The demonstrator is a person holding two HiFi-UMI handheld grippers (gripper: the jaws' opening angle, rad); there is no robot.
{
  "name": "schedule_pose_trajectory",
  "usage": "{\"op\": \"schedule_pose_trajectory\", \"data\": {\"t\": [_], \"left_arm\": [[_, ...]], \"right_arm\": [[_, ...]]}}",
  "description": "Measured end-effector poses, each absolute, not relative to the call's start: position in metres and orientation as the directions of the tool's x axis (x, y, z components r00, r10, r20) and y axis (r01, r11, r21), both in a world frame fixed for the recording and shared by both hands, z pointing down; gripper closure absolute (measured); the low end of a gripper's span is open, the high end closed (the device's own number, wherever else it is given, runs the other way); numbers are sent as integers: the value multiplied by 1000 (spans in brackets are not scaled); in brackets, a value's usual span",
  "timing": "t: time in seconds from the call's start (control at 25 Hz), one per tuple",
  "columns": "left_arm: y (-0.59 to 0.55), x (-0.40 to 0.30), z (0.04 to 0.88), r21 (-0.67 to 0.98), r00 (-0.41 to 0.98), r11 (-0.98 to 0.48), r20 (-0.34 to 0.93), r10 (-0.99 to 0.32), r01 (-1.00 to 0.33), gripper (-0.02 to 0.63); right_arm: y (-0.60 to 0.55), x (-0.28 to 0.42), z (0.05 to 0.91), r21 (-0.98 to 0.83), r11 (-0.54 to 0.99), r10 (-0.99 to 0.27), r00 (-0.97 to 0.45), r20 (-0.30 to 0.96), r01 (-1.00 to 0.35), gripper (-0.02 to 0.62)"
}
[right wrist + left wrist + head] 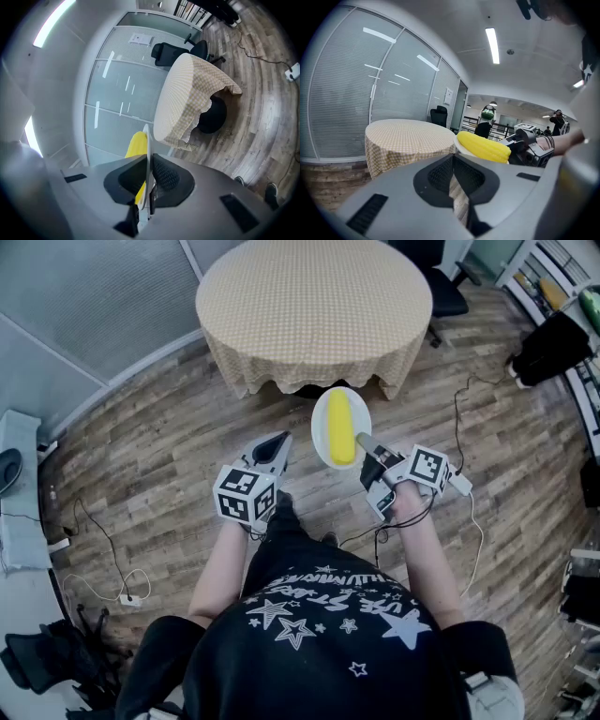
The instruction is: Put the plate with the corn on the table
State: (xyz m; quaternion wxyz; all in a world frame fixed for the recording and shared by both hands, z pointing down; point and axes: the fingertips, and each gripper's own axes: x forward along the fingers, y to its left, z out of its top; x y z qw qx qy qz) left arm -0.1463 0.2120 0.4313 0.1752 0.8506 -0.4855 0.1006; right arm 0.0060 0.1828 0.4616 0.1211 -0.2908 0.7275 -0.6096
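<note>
A white plate (321,418) carrying a yellow corn cob (340,427) hangs in the air just short of the round table (314,296) with its checked beige cloth. My right gripper (368,448) is shut on the plate's near rim; in the right gripper view the plate (148,154) stands edge-on between the jaws with the corn (136,143) behind it. My left gripper (273,448) is to the left of the plate, jaws together and holding nothing. The left gripper view shows the corn (483,146) and the table (408,136) ahead.
The floor is wood planks with cables (103,549) trailing at the left. An office chair (441,287) stands behind the table on the right. A black bag (548,348) and shelving sit at the far right. Glass walls with blinds (356,84) run along the left.
</note>
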Motion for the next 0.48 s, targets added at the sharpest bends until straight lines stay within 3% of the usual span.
{"op": "schedule_pose_trajectory", "data": {"t": [0.48], "left_arm": [[225,-123,429,195,530,-493,339,-777,-848,598]], "right_arm": [[198,25,461,-957,90,-580,-795,175,-276,554]]}}
